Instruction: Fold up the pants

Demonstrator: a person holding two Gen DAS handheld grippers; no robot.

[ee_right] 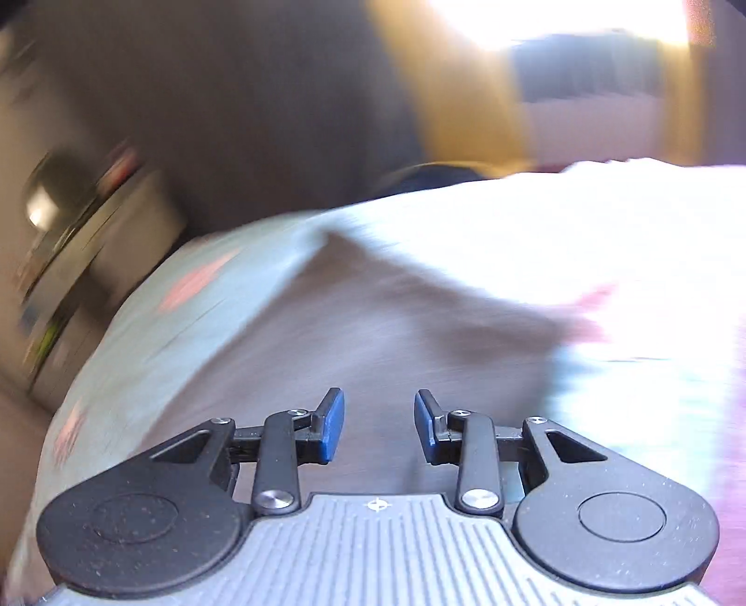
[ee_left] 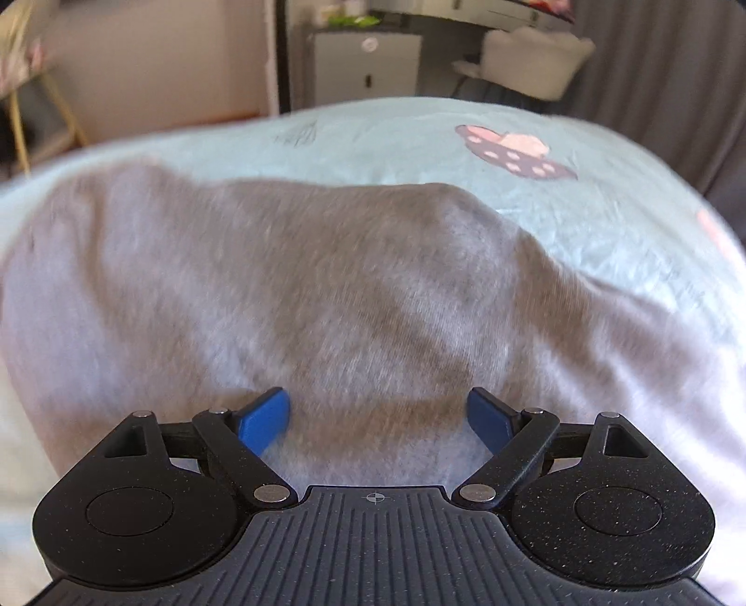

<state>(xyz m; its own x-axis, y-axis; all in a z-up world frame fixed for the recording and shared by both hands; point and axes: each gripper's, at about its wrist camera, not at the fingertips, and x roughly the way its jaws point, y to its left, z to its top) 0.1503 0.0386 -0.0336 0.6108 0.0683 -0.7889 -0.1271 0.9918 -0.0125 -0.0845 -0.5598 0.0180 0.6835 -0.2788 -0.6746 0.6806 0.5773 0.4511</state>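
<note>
Grey pants lie spread on a pale green bedsheet. My left gripper is open, its blue pads wide apart just above the grey cloth, with nothing held. In the right wrist view the grey pants show blurred on the sheet. My right gripper is open with a narrower gap, over the cloth, and empty.
A mushroom print marks the sheet. Behind the bed stand a white cabinet, a white chair and a grey curtain. The right view is motion-blurred, with a metal bin at left and a bright window.
</note>
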